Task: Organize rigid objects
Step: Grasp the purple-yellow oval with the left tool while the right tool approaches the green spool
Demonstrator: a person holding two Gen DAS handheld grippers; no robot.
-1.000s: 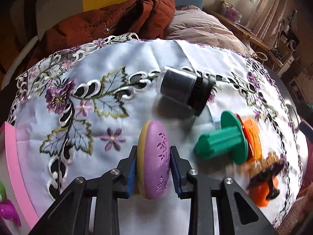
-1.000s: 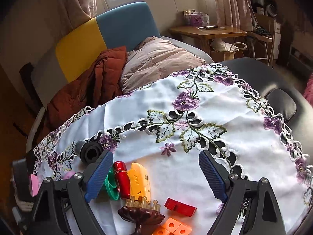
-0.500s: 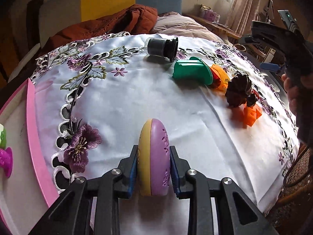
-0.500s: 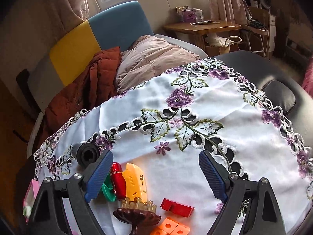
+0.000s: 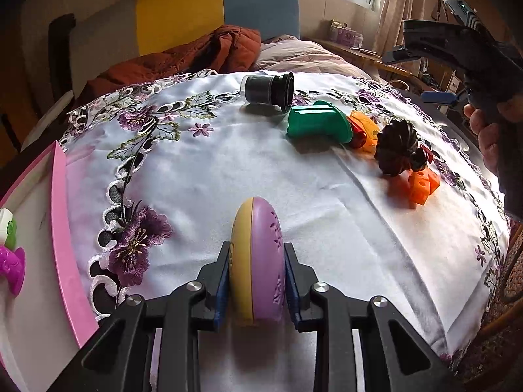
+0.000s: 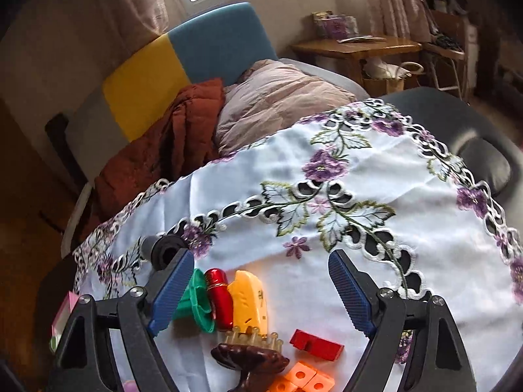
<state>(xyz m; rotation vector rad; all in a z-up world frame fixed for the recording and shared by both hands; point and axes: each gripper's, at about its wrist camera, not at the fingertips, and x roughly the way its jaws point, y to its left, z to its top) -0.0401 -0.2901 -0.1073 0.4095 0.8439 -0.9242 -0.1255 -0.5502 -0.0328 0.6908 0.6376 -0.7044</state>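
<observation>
My left gripper (image 5: 256, 281) is clamped on the purple-and-yellow oval case (image 5: 256, 261), which stands on edge between the blue pads, above the embroidered tablecloth (image 5: 202, 176). At nine o'clock from it I see the pink tray (image 5: 63, 228), with a magenta toy (image 5: 11, 266) inside. Toward one o'clock lie the green flanged piece (image 5: 315, 124), the black cylinder (image 5: 268, 89), the dark brown fluted stand (image 5: 395, 147) and orange blocks (image 5: 421, 186). My right gripper (image 6: 261, 294) hangs with its jaws wide apart, holding nothing, over the red capsule (image 6: 219, 297) and yellow-orange toy (image 6: 250, 297); the red block (image 6: 315, 344) sits at six o'clock, possibly just clear of the stand.
</observation>
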